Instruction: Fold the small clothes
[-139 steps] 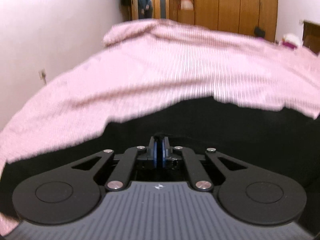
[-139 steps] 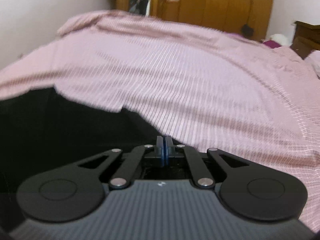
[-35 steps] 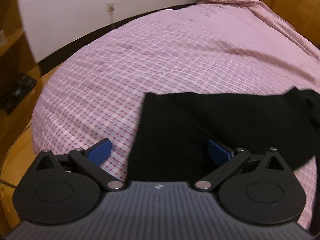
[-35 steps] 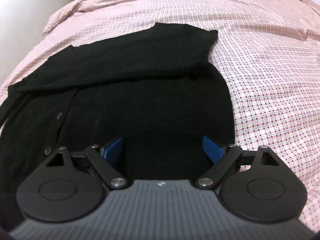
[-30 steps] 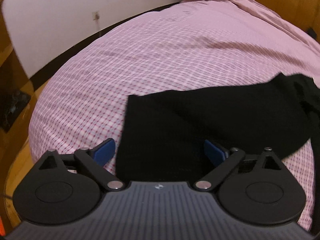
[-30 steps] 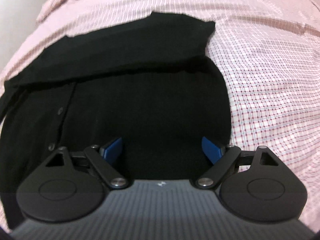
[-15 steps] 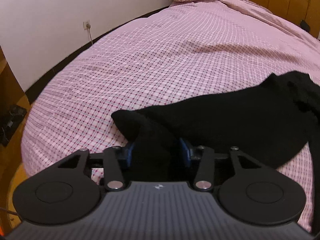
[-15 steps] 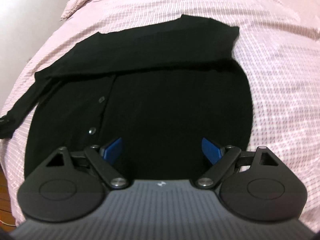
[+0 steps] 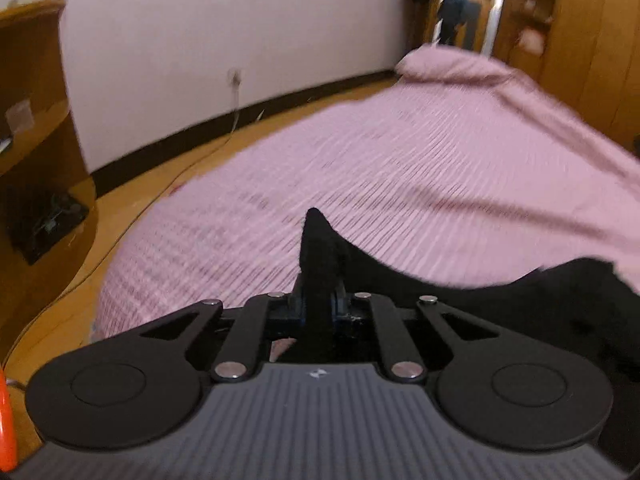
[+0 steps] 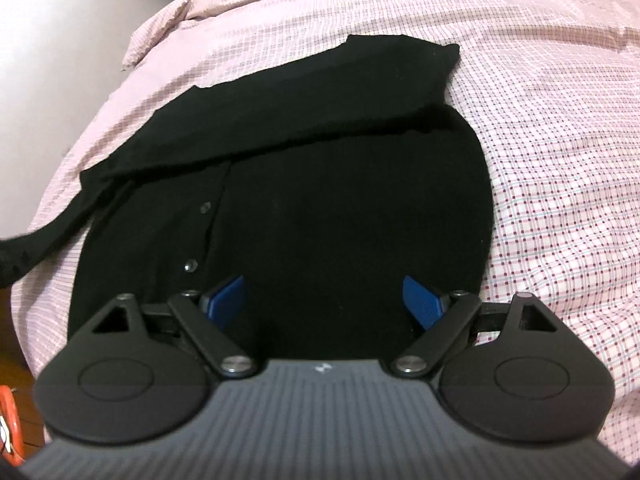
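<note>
A black buttoned cardigan (image 10: 320,184) lies flat on the pink checked bedspread (image 10: 560,160), its far sleeve folded across the body. One sleeve trails off to the left (image 10: 36,248). My left gripper (image 9: 319,306) is closing, its jaws pinching the black sleeve end (image 9: 318,244), which sticks up between the pads, lifted off the bed. The rest of the cardigan (image 9: 540,300) hangs to the right in the left wrist view. My right gripper (image 10: 323,300) stands open just above the cardigan's near hem, with cloth below the blue pads (image 10: 420,302) but nothing pinched.
The pink bed (image 9: 440,168) fills most of the left wrist view. A wooden shelf unit (image 9: 36,152) stands at the left with a cable on the wooden floor (image 9: 160,176). A wardrobe (image 9: 580,32) and a doorway with a person (image 9: 454,12) are far behind.
My left gripper went from open over the sleeve end to shut on it and rose, pulling the cloth up off the bed. The right gripper stayed open and shifted a little over the cardigan.
</note>
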`<state>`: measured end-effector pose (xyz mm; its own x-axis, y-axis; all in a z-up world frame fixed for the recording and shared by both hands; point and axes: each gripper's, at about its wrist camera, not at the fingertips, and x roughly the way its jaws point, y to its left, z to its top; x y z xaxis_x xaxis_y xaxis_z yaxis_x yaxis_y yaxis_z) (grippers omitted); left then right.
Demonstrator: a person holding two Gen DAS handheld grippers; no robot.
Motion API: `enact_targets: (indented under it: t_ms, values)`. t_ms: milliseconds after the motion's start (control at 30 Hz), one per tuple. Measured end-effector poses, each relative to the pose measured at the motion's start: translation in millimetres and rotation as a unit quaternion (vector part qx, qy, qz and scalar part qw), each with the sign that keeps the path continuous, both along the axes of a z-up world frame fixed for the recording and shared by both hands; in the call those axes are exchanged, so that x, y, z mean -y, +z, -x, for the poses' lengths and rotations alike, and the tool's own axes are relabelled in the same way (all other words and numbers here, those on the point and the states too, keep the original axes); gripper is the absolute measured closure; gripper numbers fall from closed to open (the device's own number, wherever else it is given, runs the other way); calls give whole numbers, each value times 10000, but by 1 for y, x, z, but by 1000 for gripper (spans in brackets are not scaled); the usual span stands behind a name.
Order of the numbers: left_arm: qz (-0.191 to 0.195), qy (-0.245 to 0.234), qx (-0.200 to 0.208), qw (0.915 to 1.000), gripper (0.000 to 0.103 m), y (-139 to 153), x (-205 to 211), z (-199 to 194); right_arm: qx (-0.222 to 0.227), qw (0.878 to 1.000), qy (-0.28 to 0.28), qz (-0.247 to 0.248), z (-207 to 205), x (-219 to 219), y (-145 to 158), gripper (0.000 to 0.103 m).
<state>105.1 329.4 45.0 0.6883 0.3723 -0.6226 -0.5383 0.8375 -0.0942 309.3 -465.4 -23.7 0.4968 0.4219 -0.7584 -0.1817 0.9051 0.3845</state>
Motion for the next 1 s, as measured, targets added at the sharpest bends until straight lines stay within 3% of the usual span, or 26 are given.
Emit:
enact_targets:
  t_ms: [233,367,500,600,800,1000]
  values:
    - [376,-986,583,9927,92,50,48,-3,91,9999,-8,-128,7,11,4,16]
    - [534,-1645,810,9816,92,71,93,-14,130,9998,-46,-134,11,17,5,16]
    - [456,-2448,720,9658,92,81,159,-36,185,9997,-77,-128,10,23,7,16]
    - [562,-2981,562,9512,92,73,208,-55,278,9995,-120,-51,11,28,8,16]
    - [695,-3561,-83,9318,92,33,295,-89,369,9992,-95,136,8,35,7,16]
    - [479,-3778,-623,9226,92,-21,352,-102,355,9993,-141,44,8,45,1,16]
